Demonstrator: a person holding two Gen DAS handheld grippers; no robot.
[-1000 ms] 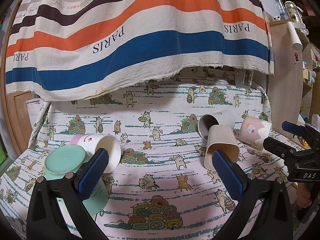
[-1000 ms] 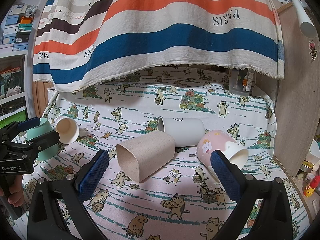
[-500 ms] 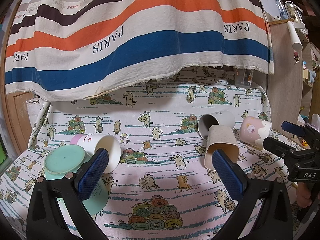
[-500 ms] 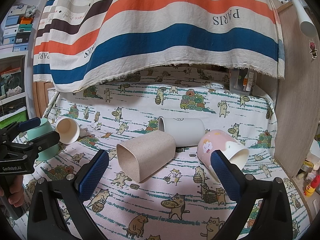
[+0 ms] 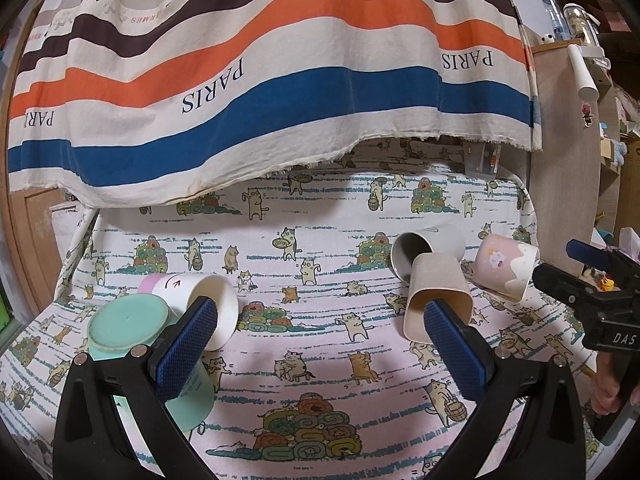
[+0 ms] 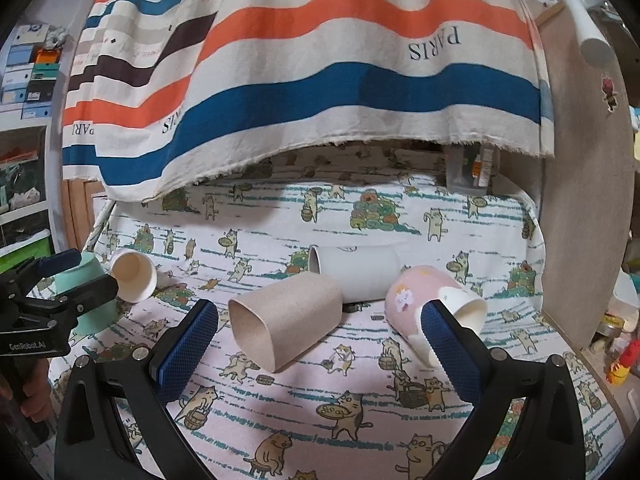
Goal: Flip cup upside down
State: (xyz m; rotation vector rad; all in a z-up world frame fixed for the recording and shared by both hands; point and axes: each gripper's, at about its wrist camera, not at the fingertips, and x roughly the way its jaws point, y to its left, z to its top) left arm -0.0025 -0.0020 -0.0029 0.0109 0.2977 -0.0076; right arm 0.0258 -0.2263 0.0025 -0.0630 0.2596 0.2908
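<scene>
- The mint cup point(image 5: 132, 330) was found at the far left, set upside down on the cat-print cloth point(image 5: 320, 360), its flat base facing up.
- A white paper cup point(image 5: 204, 304) was laid on its side just beside the mint cup, mouth turned toward the right.
- The left gripper point(image 5: 320, 344) was held above the cloth with its jaws spread wide; nothing was gripped between the blue pads point(image 5: 188, 344).
- A beige cup point(image 6: 286, 322) was laid on its side near the centre, its open mouth turned toward the near left.
- A grey cup point(image 6: 356, 276) was laid on its side just behind the beige cup.
- A pink-and-white cup point(image 6: 424, 300) was seen tilted to the right of both.
- The right gripper point(image 6: 320, 340) was held with jaws spread, empty, the beige cup framed between them but untouched.
- A striped cloth point(image 6: 320, 80) was hung across the far side.
</scene>
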